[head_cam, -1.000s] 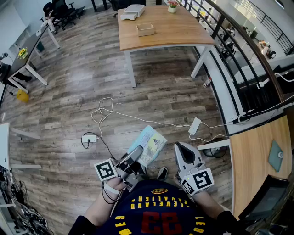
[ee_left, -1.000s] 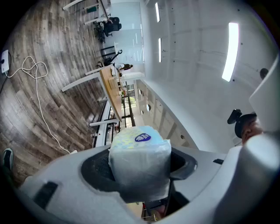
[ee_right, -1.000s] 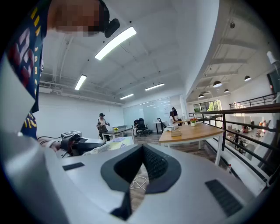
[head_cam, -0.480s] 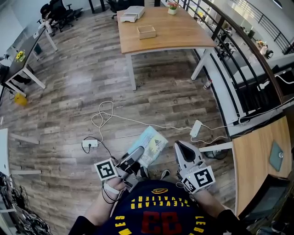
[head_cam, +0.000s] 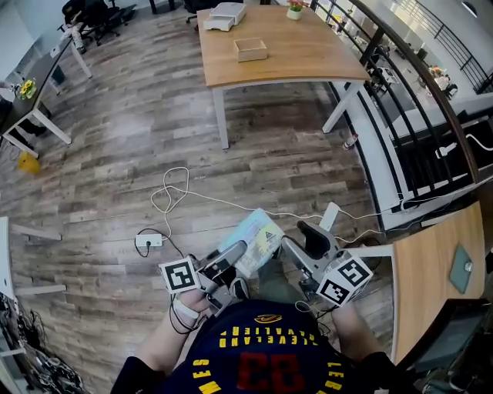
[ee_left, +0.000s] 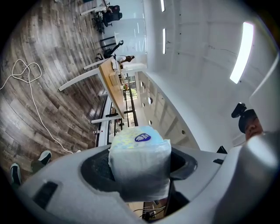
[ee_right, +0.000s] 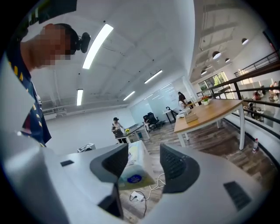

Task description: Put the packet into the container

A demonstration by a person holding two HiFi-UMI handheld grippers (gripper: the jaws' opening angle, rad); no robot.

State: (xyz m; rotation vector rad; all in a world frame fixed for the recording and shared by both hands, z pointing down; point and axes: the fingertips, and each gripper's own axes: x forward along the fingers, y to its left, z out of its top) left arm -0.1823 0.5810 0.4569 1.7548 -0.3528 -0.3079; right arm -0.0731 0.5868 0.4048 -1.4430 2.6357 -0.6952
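Observation:
My left gripper is shut on a pale blue and yellow packet, held over the wooden floor in front of the person. In the left gripper view the packet fills the gap between the jaws of the left gripper. My right gripper sits just right of the packet, its jaws opening with nothing between them. In the right gripper view the packet shows beyond the left jaw of the right gripper. The container, a small open wooden box, stands on the far wooden table.
A white tray and a potted plant share the far table. Cables, a power strip and an adapter lie on the floor. A black railing runs along the right, and a desk stands near right.
The right gripper's jaws have gone from shut to open, and it has turned in towards the packet. The left gripper still holds the packet in the same place.

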